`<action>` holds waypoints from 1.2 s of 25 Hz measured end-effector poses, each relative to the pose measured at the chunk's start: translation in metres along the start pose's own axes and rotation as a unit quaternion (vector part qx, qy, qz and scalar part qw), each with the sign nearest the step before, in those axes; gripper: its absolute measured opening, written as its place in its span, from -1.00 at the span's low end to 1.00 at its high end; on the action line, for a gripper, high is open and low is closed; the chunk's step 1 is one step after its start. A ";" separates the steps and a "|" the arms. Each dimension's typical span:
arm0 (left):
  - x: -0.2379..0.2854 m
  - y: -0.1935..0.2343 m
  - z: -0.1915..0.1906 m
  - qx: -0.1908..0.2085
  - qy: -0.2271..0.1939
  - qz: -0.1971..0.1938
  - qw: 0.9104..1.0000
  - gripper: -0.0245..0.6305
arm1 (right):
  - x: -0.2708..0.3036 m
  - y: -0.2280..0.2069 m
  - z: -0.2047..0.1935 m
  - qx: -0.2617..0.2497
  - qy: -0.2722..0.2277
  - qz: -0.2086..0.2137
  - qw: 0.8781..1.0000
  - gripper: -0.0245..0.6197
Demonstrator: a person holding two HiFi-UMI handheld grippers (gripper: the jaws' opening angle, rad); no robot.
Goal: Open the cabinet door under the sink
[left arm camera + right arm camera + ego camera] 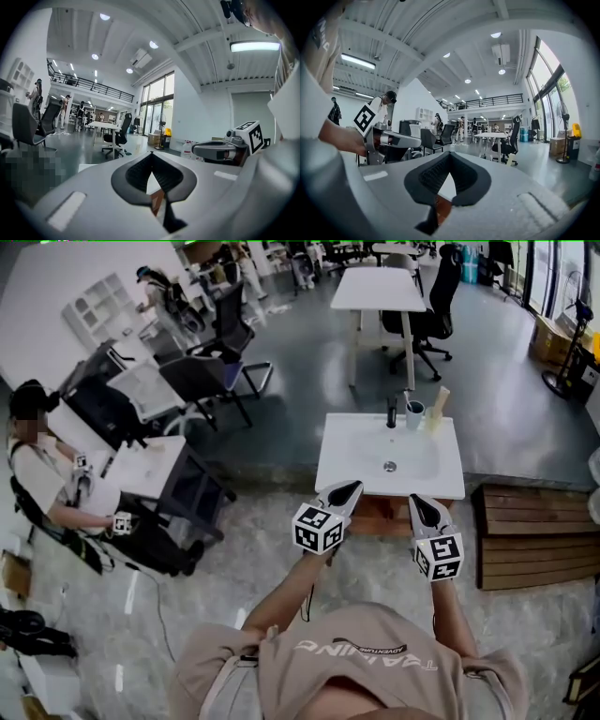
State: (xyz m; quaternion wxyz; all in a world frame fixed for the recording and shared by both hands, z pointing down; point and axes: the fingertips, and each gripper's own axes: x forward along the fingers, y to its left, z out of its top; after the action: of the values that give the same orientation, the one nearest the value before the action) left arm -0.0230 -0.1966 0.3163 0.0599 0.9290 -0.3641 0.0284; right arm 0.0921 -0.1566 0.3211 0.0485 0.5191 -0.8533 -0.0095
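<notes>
A white sink top [347, 465] with a black faucet [392, 412] stands on a brown wooden cabinet [380, 517], just ahead of me. From above I see only a strip of the cabinet's front, and its door does not show. My left gripper [351, 487] hovers over the sink's near edge, jaws shut and empty. Beside it, my right gripper [421, 502] is also shut on nothing. In the left gripper view the left gripper [151, 153] points level, with the right gripper [215, 150] alongside. The right gripper [449, 153] has its pads meeting, and a bit of brown wood [442, 208] shows below them.
A cup [413, 414] and a pale bottle [438, 409] stand at the sink's back edge. A wooden slatted platform [534, 535] lies to the right. A seated person [47, 484] works at a desk on the left, with office chairs [202, 381] and a white table [380, 287] beyond.
</notes>
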 end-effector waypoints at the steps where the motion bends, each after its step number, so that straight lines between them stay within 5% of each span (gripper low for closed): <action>1: 0.001 0.001 0.007 0.005 -0.007 0.003 1.000 -0.88 | -0.001 -0.003 0.007 0.000 -0.007 0.000 1.000 -0.92; 12: -0.012 0.002 0.066 0.071 -0.072 0.034 0.994 -0.88 | -0.022 -0.028 0.060 -0.037 -0.057 -0.017 0.998 -0.92; 30: -0.025 -0.013 0.030 0.050 -0.049 0.034 0.997 -0.88 | -0.051 -0.015 0.040 -0.043 -0.034 -0.034 0.998 -0.92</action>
State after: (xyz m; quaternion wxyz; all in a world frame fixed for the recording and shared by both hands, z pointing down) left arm -0.0323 -0.1742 0.2832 -0.0058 0.9181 -0.3962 0.0036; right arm 0.1252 -0.1200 0.2762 0.0410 0.5445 -0.8352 -0.0652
